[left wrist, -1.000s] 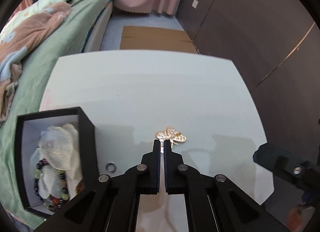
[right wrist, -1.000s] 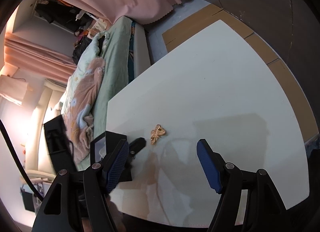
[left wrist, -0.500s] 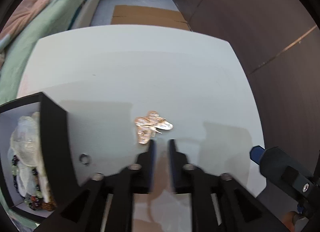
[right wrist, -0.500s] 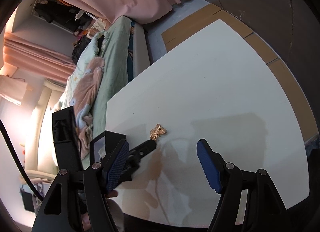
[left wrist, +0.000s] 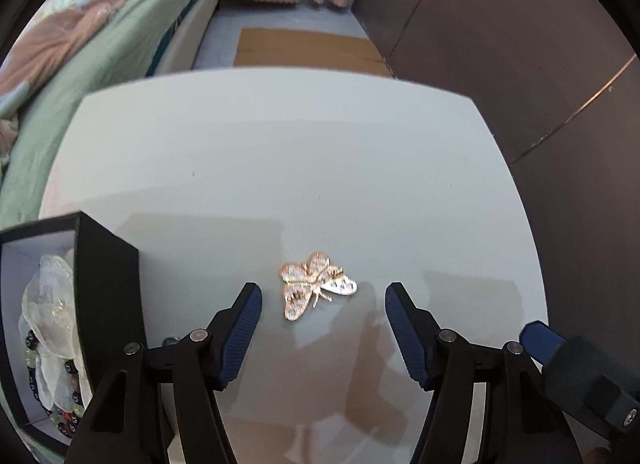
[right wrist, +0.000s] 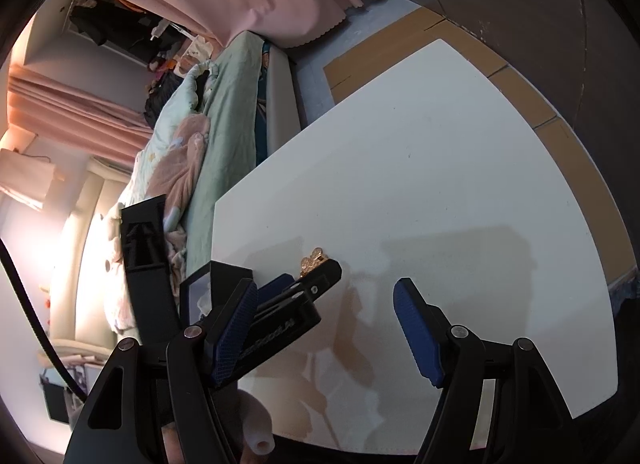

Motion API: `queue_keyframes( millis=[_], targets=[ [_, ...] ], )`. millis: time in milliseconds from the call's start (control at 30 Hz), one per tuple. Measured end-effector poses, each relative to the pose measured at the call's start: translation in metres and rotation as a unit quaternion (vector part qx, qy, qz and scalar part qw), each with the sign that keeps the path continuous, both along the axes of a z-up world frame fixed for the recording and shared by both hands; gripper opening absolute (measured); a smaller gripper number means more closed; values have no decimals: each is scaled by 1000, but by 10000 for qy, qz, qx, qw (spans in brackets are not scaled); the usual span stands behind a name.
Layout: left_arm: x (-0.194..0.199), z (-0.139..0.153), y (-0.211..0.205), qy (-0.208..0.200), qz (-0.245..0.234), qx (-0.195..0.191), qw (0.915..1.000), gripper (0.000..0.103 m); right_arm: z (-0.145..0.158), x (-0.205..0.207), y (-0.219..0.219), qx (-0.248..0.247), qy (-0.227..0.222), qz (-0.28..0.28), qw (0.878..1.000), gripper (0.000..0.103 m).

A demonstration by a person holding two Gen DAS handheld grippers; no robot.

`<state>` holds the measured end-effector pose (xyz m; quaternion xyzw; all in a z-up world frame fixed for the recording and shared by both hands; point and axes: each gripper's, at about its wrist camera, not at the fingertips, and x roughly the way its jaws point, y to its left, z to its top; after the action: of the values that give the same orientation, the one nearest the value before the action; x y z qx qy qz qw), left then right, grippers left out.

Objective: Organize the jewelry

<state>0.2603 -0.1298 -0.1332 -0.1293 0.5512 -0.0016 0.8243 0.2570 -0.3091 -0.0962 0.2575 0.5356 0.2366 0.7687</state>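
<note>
A gold butterfly brooch (left wrist: 316,288) with sparkling wings lies flat on the white table (left wrist: 280,164). My left gripper (left wrist: 323,290) points steeply down over it. Its jaws are opening, and the brooch lies between the blue fingertips (left wrist: 250,296) without touching them. A black jewelry box (left wrist: 108,304) stands open at the left and holds pale translucent pieces and a bead bracelet (left wrist: 48,324). In the right wrist view, the brooch (right wrist: 314,258) peeks out behind the left gripper (right wrist: 304,280). My right gripper (right wrist: 325,292) hovers open and empty nearer the front edge.
A small ring (left wrist: 170,341) lies on the table beside the box, half hidden by the left finger. A bed with a green cover (left wrist: 92,64) runs along the left edge. Cardboard (left wrist: 308,48) lies on the floor beyond the table, and a dark wall (left wrist: 540,64) rises on the right.
My left gripper's jaws went from shut to wide apart, and it came in over the brooch, which now lies between its tips. The right gripper kept still.
</note>
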Motion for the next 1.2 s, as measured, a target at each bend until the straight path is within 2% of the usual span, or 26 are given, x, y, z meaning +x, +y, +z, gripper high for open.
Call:
queue_keyframes(
  millis=[133, 200, 267, 367, 533, 733, 1000, 1033, 1200],
  targets=[
    [-2, -1, -2, -74, -57, 185, 9998, 64, 0, -1, 1, -5, 1, -1, 10000, 71],
    [-3, -1, -1, -118, -25, 286, 9995, 55, -1, -1, 1, -15, 13, 3, 10000, 71],
    [-4, 0, 2, -128, 34, 373, 9992, 38, -1, -1, 2, -44, 23, 14, 10000, 71],
    [-6, 0, 8, -101, 73, 229, 9997, 24, -1, -1, 5, -119, 21, 34, 9999, 71],
    [-9, 0, 9, -110, 66, 200, 9997, 24, -2, 0, 8, -298, 37, 104, 9995, 71],
    [-15, 6, 14, -157, 55, 89, 9998, 15, -1, 1, 11, -362, 9, 160, 9992, 71],
    [-21, 22, 26, -355, 175, 1, 9992, 9, -3, 1, 13, -381, 46, 144, 9992, 71],
    [-21, 26, 28, -398, 180, -25, 9990, 4, -4, 1, 14, -388, 45, 150, 9991, 71],
    [-28, 41, 35, -599, 218, -83, 9979, 3, -4, 0, 14, -385, 53, 129, 9992, 71]
  ],
)
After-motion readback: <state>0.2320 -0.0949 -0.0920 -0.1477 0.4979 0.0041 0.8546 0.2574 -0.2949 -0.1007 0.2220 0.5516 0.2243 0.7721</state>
